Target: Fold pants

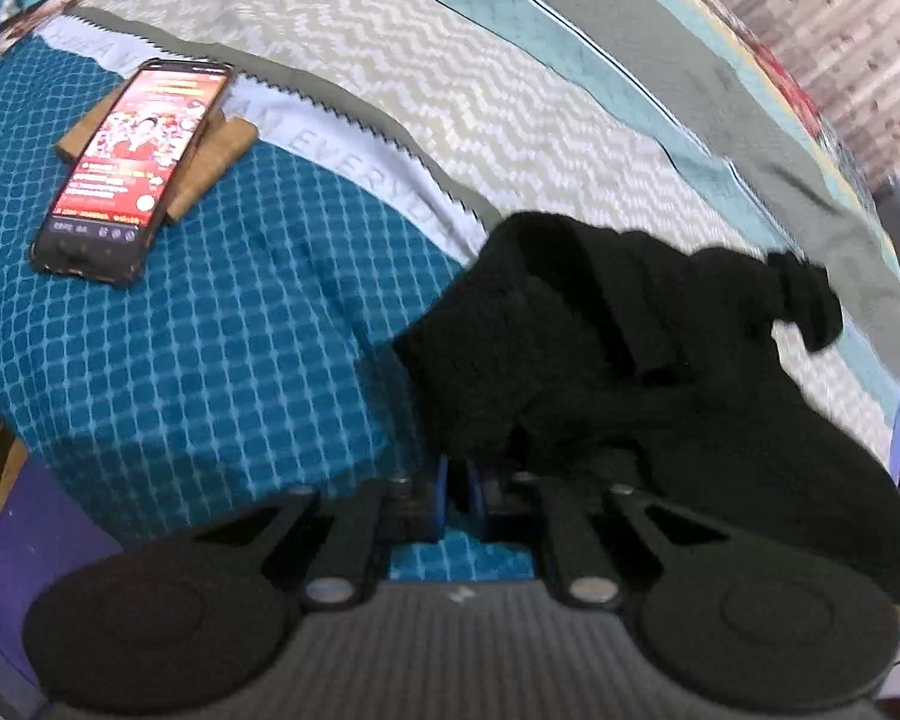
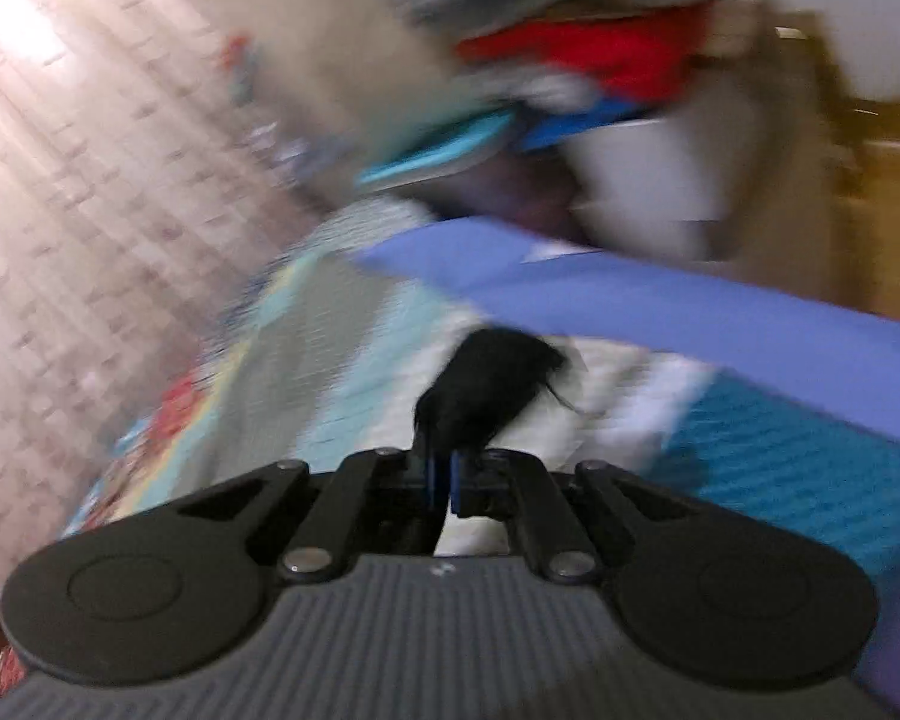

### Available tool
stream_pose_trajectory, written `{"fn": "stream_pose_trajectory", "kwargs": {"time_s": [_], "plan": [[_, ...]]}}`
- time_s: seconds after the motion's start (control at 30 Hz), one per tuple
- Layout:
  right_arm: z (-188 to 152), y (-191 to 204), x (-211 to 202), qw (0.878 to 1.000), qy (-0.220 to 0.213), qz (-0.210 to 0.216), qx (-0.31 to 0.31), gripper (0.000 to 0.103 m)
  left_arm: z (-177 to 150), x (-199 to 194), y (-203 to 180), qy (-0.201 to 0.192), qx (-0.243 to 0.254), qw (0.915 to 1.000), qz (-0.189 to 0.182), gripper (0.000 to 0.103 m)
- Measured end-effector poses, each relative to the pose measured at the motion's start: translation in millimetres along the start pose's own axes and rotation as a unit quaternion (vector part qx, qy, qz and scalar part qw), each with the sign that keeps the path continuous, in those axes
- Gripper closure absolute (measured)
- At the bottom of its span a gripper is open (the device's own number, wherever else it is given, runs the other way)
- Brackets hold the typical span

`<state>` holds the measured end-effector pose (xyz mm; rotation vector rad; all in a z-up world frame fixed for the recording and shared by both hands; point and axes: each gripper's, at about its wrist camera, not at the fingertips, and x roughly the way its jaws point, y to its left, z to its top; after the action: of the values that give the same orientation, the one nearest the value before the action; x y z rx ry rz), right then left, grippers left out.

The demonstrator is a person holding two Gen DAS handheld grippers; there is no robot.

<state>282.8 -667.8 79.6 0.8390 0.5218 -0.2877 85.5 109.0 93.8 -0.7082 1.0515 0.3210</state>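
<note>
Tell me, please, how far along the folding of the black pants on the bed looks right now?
Early. Done: both grippers have a hold. The left gripper is shut on the black pants, and the right gripper pinches another bit of the same cloth. In hand: the pants hang bunched and creased over the bed cover, near the phone. Left: spreading them flat and making every fold; no neat fold shows yet.

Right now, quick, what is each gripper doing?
Left gripper: shut on the black pants.
Right gripper: shut on the black pants too.
</note>
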Motion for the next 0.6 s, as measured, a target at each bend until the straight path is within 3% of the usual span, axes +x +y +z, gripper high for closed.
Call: {"fn": "stream_pose_trajectory", "kwargs": {"time_s": [0.07,0.13,0.17,0.23,0.27,0.3,0.33,0.43,0.5,0.57,0.6], "plan": [[-11,-35,3,0.998,0.02,-0.051,0.019,0.092,-11,4,-2,0.006,0.017,0.9998,0.012,0.09],[-23,-62,10,0.991,0.044,-0.116,0.044,0.09,-21,11,-5,0.02,0.042,0.998,0.043,0.064],[-27,-74,11,0.987,0.051,-0.14,0.068,0.089,-24,9,-4,0.022,0.051,0.9969,0.055,0.059],[-37,-88,1,0.976,0.018,-0.189,0.11,0.062,-26,-5,5,0.0,0.062,0.9952,0.076,0.058],[-38,-91,-6,0.973,-0.001,-0.199,0.115,0.056,-24,-14,11,-0.014,0.059,0.9947,0.083,0.058],[-38,-94,-13,0.971,-0.018,-0.2,0.127,0.05,-21,-25,15,-0.032,0.051,0.9939,0.092,0.057],[-38,-92,-21,0.969,-0.035,-0.204,0.136,0.05,-17,-34,16,-0.051,0.049,0.9925,0.099,0.056],[-37,-59,-33,0.969,-0.094,-0.212,0.087,0.05,-7,-42,-13,-0.103,0.115,0.9821,0.108,0.045],[-36,-21,-27,0.979,-0.096,-0.178,0.035,0.05,-2,-29,-51,-0.119,0.189,0.9687,0.108,0.042],[-38,20,-12,0.99,-0.073,-0.124,-0.012,0.05,-5,-8,-94,-0.129,0.269,0.9499,0.093,0.035],[-42,44,0,0.993,-0.05,-0.096,-0.042,0.05,-8,5,-114,-0.134,0.309,0.9374,0.087,0.02]]}}
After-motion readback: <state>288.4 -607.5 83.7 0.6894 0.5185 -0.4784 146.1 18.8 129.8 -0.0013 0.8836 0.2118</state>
